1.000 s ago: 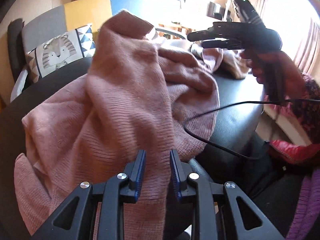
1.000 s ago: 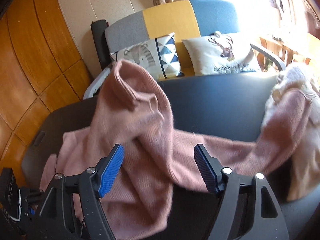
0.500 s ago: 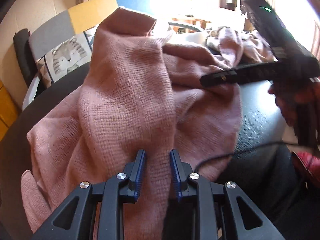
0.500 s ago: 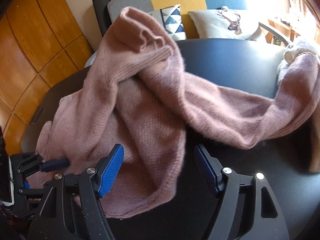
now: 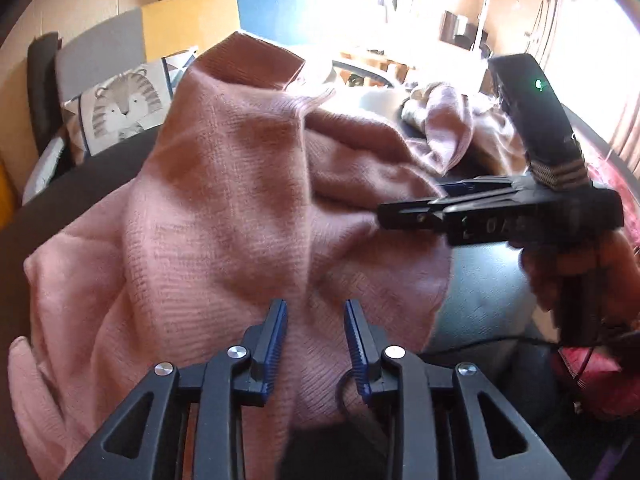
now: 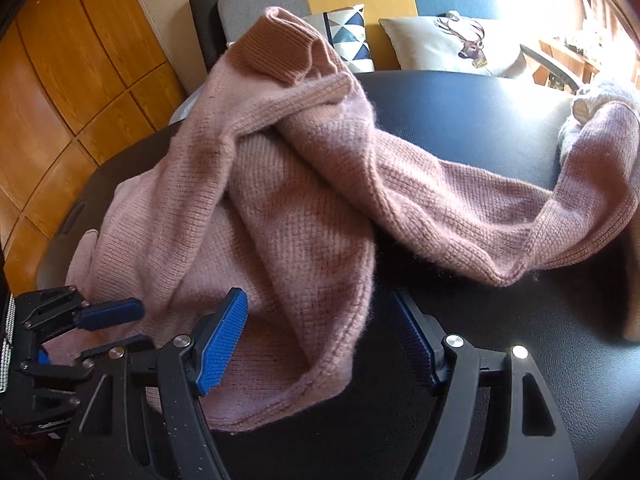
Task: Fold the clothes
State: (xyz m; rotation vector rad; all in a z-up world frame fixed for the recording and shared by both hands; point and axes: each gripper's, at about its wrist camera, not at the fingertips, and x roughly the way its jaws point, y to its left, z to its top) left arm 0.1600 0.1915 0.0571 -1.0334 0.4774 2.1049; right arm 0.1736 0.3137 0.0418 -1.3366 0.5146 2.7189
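Black table (image 6: 480, 120), rumpled pink sweater (image 6: 280, 220)

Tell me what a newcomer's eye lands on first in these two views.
First, the pink knitted sweater, heaped in a rumpled mound on the dark table, one sleeve trailing off to the right. Next, the left gripper at the sweater's near edge, its jaws opening with knit between them, and the right gripper wide open over the hem.

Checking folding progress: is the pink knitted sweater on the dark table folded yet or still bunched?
Still bunched. The pink knitted sweater lies rumpled on the dark table, collar up, one sleeve trailing right, no flat folds.
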